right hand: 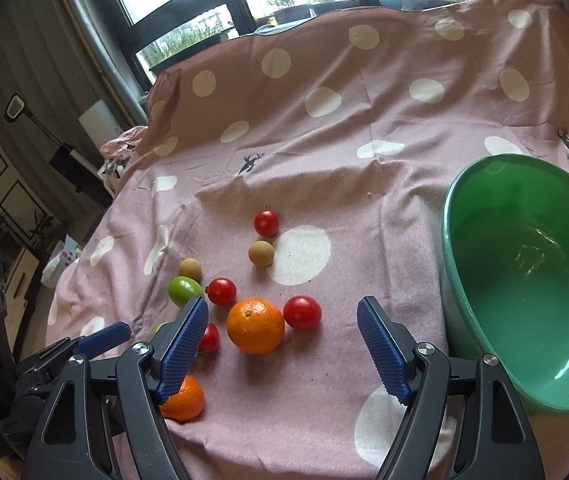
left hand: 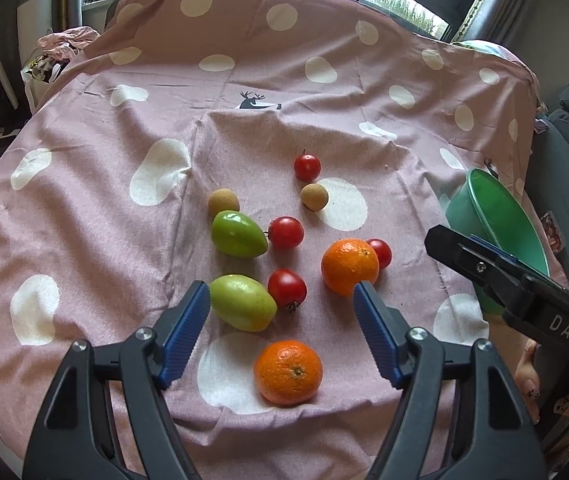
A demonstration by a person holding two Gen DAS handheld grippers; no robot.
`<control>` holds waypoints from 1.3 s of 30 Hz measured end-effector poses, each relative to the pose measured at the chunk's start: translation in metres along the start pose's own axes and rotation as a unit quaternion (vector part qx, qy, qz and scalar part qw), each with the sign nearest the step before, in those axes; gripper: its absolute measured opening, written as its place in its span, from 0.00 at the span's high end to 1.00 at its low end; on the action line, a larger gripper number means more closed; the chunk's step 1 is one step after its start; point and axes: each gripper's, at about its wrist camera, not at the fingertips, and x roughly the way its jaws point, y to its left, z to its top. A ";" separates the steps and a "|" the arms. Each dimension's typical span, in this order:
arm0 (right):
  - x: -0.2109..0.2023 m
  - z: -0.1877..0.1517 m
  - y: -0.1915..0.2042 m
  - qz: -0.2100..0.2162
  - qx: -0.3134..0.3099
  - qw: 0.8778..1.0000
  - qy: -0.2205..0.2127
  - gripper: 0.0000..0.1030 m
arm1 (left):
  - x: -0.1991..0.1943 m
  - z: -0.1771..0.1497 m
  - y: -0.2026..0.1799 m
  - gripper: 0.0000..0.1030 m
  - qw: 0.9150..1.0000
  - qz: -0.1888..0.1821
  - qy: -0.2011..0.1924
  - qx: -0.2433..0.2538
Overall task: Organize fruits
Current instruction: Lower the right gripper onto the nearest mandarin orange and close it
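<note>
1. Here, I see my left gripper [left hand: 282, 304] and right gripper [right hand: 283, 318] both spread wide, holding nothing.
2. Dimpled round oranges [left hand: 349, 267], glossy red tomatoes [left hand: 285, 232] and smooth green fruits [left hand: 238, 233] lie on the wrinkled pink spotted cloth [left hand: 84, 208].
3. My smooth green plastic bowl [right hand: 524, 280] stands empty, beside them.

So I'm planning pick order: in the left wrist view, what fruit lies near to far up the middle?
Near orange → near green fruit → far orange → far green fruit → right brown fruit → farthest tomato.
</note>
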 end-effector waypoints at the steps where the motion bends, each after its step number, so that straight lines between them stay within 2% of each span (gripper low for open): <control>1: 0.000 0.000 0.001 0.000 -0.001 1.000 0.001 0.24 | -0.001 0.000 0.001 0.30 1.000 -0.001 -0.001 0.000; 6: 0.006 -0.002 0.002 -0.005 0.012 1.000 0.021 0.24 | -0.005 -0.003 0.007 0.36 1.000 -0.018 -0.002 -0.006; 11: 0.009 -0.006 0.007 0.026 0.017 0.999 0.043 0.24 | -0.005 -0.006 0.012 0.41 1.000 -0.026 0.014 0.001; 13: 0.009 -0.007 0.010 0.035 0.016 0.998 0.047 0.25 | -0.003 -0.007 0.016 0.44 0.998 -0.055 0.030 -0.008; 15: 0.011 -0.009 0.011 0.044 0.021 0.997 0.057 0.31 | -0.002 -0.010 0.018 0.49 0.996 -0.082 0.044 -0.015; 16: 0.013 -0.009 0.011 0.053 0.026 0.996 0.066 0.36 | -0.001 -0.011 0.018 0.49 0.996 -0.080 0.048 -0.014; 19: 0.022 -0.012 0.011 0.084 0.042 0.991 0.099 0.39 | 0.000 -0.016 0.015 0.49 0.997 -0.056 0.053 0.004; 25: 0.046 -0.023 0.017 0.150 0.079 0.971 0.169 0.43 | 0.006 -0.021 0.019 0.49 0.995 -0.069 0.079 -0.003; 27: 0.052 -0.026 0.018 0.158 0.090 0.965 0.189 0.43 | 0.006 -0.022 0.021 0.49 0.994 -0.074 0.083 -0.004; 31: 0.057 -0.030 0.024 0.172 0.089 0.960 0.201 0.43 | 0.008 -0.025 0.020 0.49 0.993 -0.079 0.091 -0.003; 34: 0.061 -0.033 0.027 0.173 0.089 0.957 0.215 0.53 | 0.012 -0.026 0.018 0.49 0.992 -0.079 0.098 -0.002; 39: 0.070 -0.037 0.028 0.190 0.096 0.947 0.240 0.53 | 0.017 -0.028 0.013 0.50 0.991 -0.080 0.105 0.009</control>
